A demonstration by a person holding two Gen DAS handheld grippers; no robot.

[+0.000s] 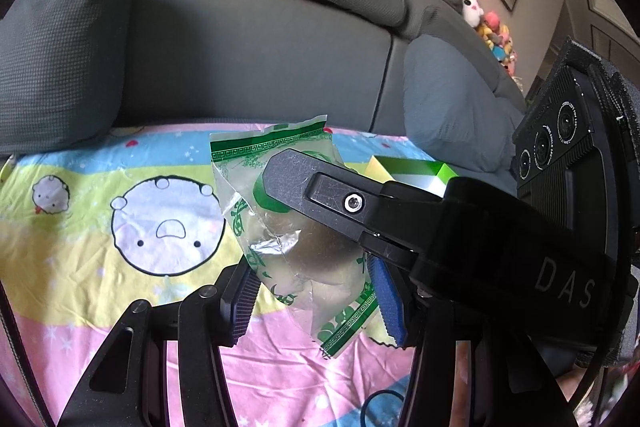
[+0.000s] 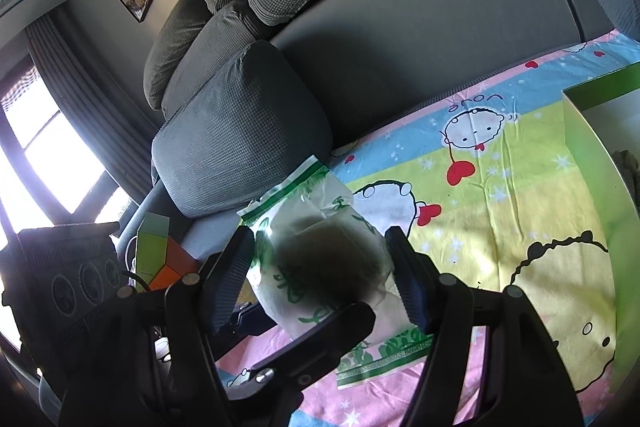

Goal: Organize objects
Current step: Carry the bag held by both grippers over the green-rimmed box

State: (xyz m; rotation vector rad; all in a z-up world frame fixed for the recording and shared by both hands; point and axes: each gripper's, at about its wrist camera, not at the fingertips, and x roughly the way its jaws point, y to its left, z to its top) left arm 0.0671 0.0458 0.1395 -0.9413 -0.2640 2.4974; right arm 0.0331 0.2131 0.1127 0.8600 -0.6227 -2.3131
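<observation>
The snack bag (image 1: 280, 227) is being held up over the cartoon sheet (image 1: 80, 227) by both the left gripper (image 1: 316, 291) and right gripper (image 2: 324, 279), probably squeezed by each, so it should be moved slowly toward the green box (image 2: 592, 131).

Both wrist cameras sit close above the cartoon-print sheet (image 1: 80, 227), facing the grey sofa (image 1: 260, 47) at the far side. Both share the green-printed packet (image 1: 288, 259) between their fingers (image 2: 236, 279), seen very near from opposite sides.

Green box (image 2: 600, 155) cut off rightward
</observation>
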